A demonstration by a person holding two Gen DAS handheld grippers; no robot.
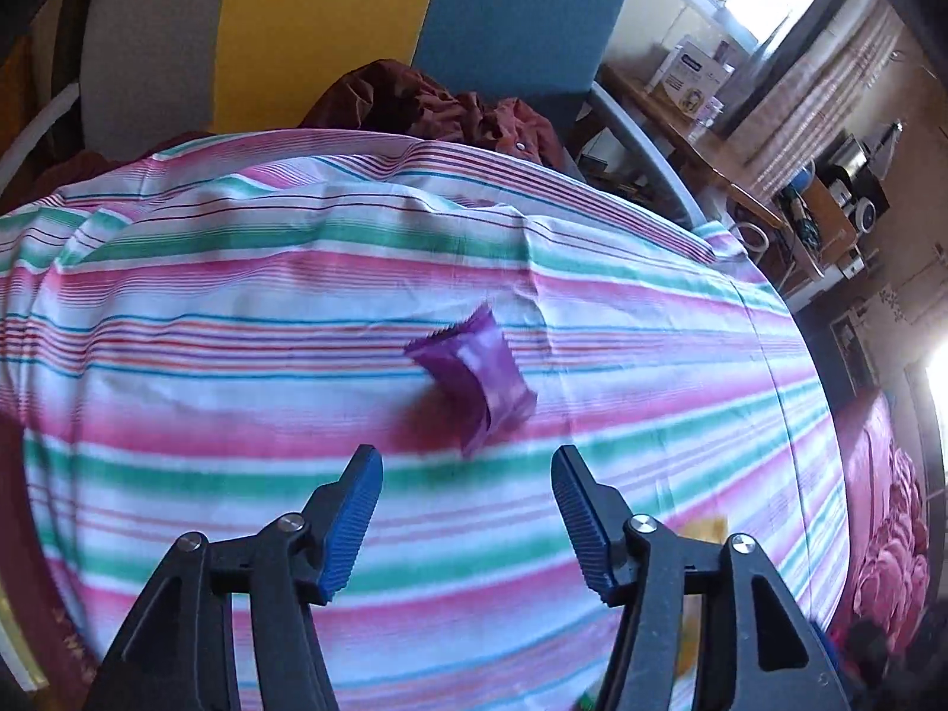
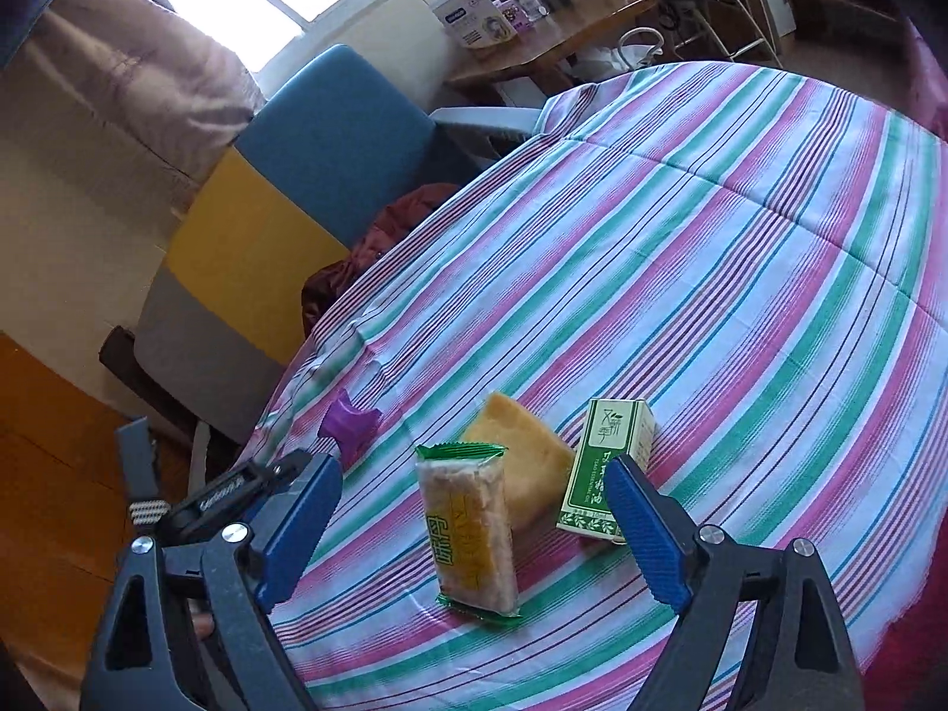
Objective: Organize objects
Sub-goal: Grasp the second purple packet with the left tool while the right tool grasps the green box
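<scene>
Left claw [image 1: 467,462]: jaws stand moderately apart with nothing between the blue pads. A purple packet [image 1: 474,379] lies just ahead of the fingertips, slightly toward the right finger, clear of both pads. It is blurred, and a soft shadow sits under it; whether it rests flat on the striped cloth [image 1: 237,308] or is a little off it cannot be told.

Right claw [image 2: 474,486]: jaws wide apart, gripping nothing. Three items sit in a close group at its tips. A green-edged snack bar [image 2: 468,533] lies between the two fingers, untouched by either. A yellow cake wedge [image 2: 521,456] lies just beyond it, against its far end. A green box [image 2: 604,468] stands just ahead of the right finger, beside the wedge; the fingertip overlaps its lower corner in this view and contact cannot be confirmed. From this side the purple packet appears ahead of the left finger, well apart from the group, near the cloth's edge.

Progress, as a judgement: three items look gathered and one stands outside the group. If gathering is the aim, the packet is the outstanding piece, and neither claw has hold of anything. No bin or tray is in view, so the final arrangement intended is unclear.
</scene>
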